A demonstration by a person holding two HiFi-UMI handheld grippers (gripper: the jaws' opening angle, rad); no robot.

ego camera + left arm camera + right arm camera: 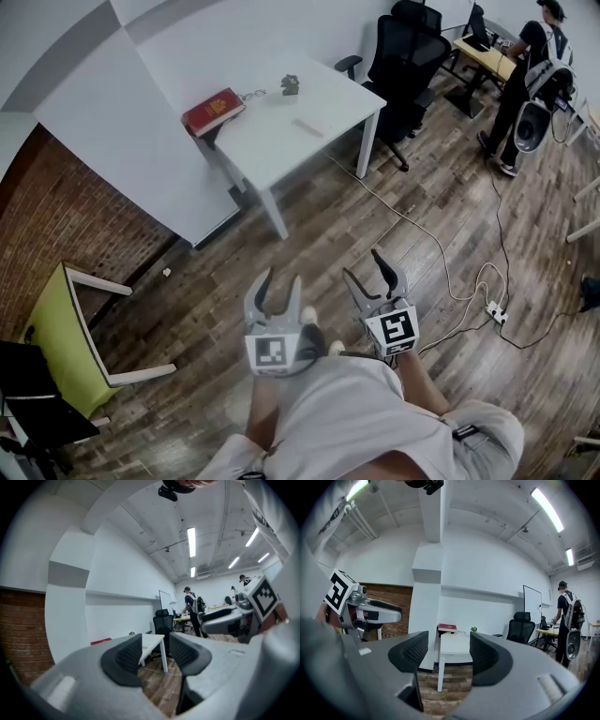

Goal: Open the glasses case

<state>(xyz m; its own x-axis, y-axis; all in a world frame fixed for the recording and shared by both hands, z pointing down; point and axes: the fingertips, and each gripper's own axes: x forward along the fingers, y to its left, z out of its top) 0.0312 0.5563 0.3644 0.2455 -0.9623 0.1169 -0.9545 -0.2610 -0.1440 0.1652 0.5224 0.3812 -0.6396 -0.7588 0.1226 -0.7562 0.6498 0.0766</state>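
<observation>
A white table (281,131) stands across the wooden floor, far from both grippers. On it lie a red book (214,111), a small dark object (290,84) and a pale oblong thing (307,127) that may be the glasses case. My left gripper (279,284) and right gripper (366,265) are held side by side low over the floor, both pointing at the table. Both are open with nothing between the jaws. The left gripper (155,651) frames the table (152,643) between its pads. Past the right gripper (447,653) I see the table (457,648) and the book (447,627).
Black office chairs (405,56) stand right of the table. A white cable runs over the floor to a power strip (495,314). A yellow-green chair (56,342) is at the left by a brick wall. A person (525,66) stands at a desk far right.
</observation>
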